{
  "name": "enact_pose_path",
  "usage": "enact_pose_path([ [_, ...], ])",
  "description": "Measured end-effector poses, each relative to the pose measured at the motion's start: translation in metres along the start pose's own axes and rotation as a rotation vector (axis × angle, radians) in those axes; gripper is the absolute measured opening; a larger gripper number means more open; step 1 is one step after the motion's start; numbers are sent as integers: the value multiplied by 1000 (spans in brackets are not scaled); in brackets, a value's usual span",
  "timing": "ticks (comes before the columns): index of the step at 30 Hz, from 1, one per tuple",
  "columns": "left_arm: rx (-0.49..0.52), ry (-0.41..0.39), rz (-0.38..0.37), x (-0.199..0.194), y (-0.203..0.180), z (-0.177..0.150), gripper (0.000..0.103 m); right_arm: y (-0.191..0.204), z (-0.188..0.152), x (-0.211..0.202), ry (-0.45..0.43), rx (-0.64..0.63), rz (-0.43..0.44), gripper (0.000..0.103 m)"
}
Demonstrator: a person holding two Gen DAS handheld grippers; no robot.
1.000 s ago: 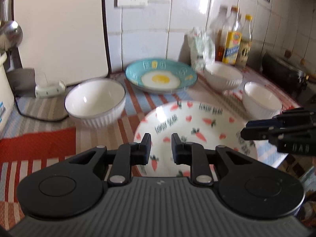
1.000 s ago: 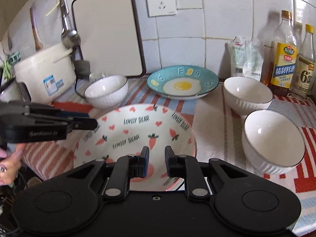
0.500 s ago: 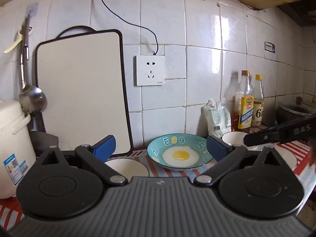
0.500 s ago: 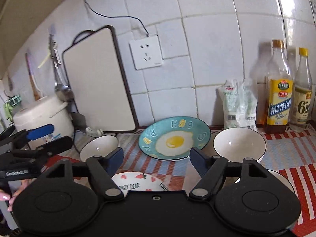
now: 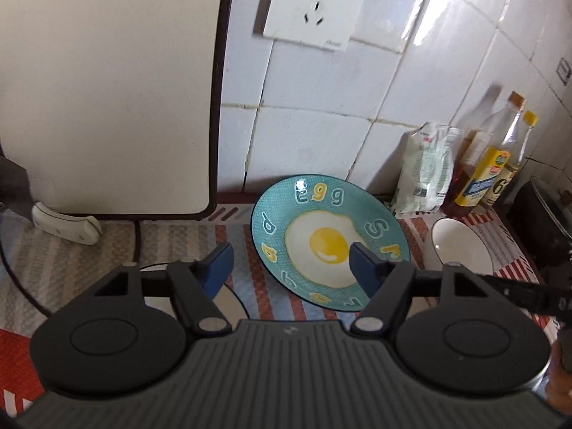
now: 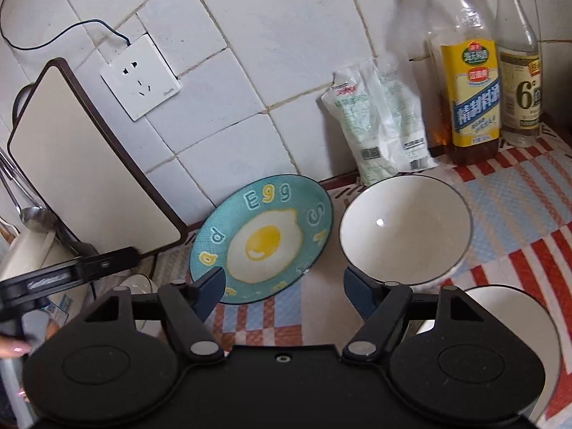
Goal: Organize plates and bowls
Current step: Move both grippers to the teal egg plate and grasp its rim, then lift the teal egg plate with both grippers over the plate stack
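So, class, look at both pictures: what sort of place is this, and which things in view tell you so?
Most likely a home kitchen counter. A teal plate painted with a fried egg and a white ceramic bowl sit on a striped cloth, glass condiment bottles stand against a white tiled wall, and a pale cutting board leans beside them.

Daylight glares off the upper-right wall tiles (image 5: 447, 10); the bottles (image 5: 500, 157) smear with motion blur, and fisheye bending curves the tile lines toward every edge.
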State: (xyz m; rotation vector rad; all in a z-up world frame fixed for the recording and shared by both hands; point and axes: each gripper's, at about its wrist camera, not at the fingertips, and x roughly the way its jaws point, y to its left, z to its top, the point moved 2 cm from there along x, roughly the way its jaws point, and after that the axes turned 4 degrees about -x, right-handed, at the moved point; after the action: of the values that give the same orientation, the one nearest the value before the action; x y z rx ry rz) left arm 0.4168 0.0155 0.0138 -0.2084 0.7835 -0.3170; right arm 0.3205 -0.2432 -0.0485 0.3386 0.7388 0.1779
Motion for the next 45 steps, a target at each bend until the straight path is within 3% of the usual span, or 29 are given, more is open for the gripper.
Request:
enact_pose_path([
  [4,-38,67,51,35,0,5,64,14,-2,22,23,-45,-4,72],
  [7,-123,138,91,63,6,6,56,22,-7,38,32,-87,-17,69],
  [11,-105,139,136,82,3,8,55,19,-11,56,72,-73,-16,64],
  [16,-107,153,121,94,3,13,55,11,-10,71,80,-35,-36,63],
  [19,-117,178,152,103,6,16,45,4,-8,82,84,20,-1,60],
  [21,-108,194,172,111,7,17,30,1,-6,91,97,43,-6,57],
  [26,-130,221,181,122,16,17,18,-14,-8,113,102,136,11,42],
  [30,-163,226,143,124,24,15,18,-19,-8,116,77,147,31,39],
  [32,-164,231,134,125,26,16,18,-22,-6,118,79,155,41,30],
  [34,-132,226,140,127,22,14,20,-23,-5,118,93,145,24,23],
  [40,56,149,222,121,-2,5,22,-20,-9,116,84,115,21,24],
  [45,64,115,160,107,5,7,17,-19,-7,115,115,108,57,25],
])
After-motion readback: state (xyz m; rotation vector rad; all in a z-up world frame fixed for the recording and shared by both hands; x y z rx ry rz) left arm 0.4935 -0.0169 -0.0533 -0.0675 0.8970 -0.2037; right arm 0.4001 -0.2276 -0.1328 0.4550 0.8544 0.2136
